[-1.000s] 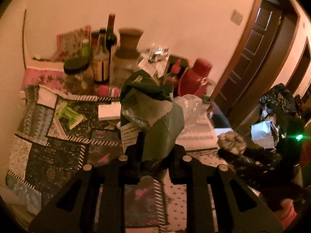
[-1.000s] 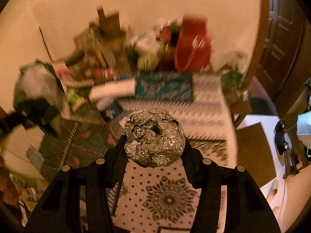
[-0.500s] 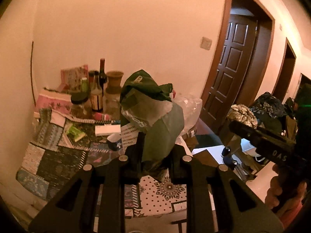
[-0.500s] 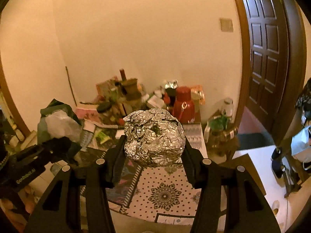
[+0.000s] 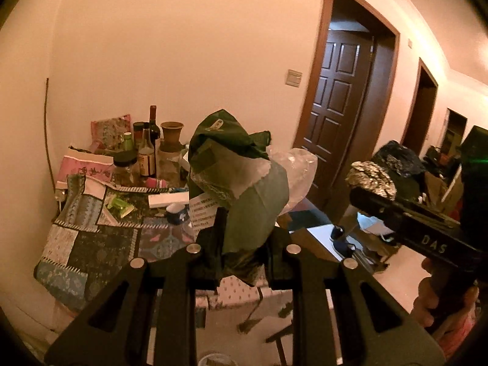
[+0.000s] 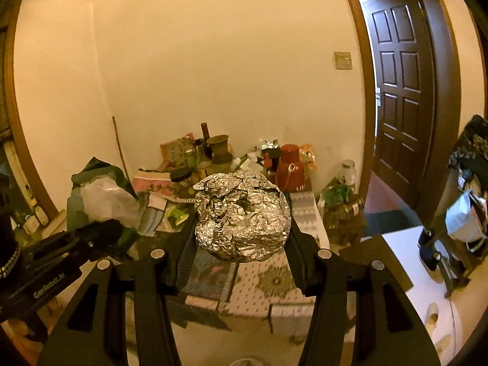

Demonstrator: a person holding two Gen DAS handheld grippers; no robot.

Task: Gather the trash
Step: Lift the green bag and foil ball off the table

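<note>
Trash bundle (image 5: 241,183), green wrappers and plastic, pinched in left gripper (image 5: 244,244); foil ball (image 6: 242,216) clamped in right gripper (image 6: 241,244); both above table (image 6: 274,280).

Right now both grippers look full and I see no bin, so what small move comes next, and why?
Probably carry both loads on without opening either gripper. The left gripper pinches a green plastic bag; the right gripper clamps a crumpled foil ball. Both hang clear of the cluttered table, and no trash bin shows.
</note>
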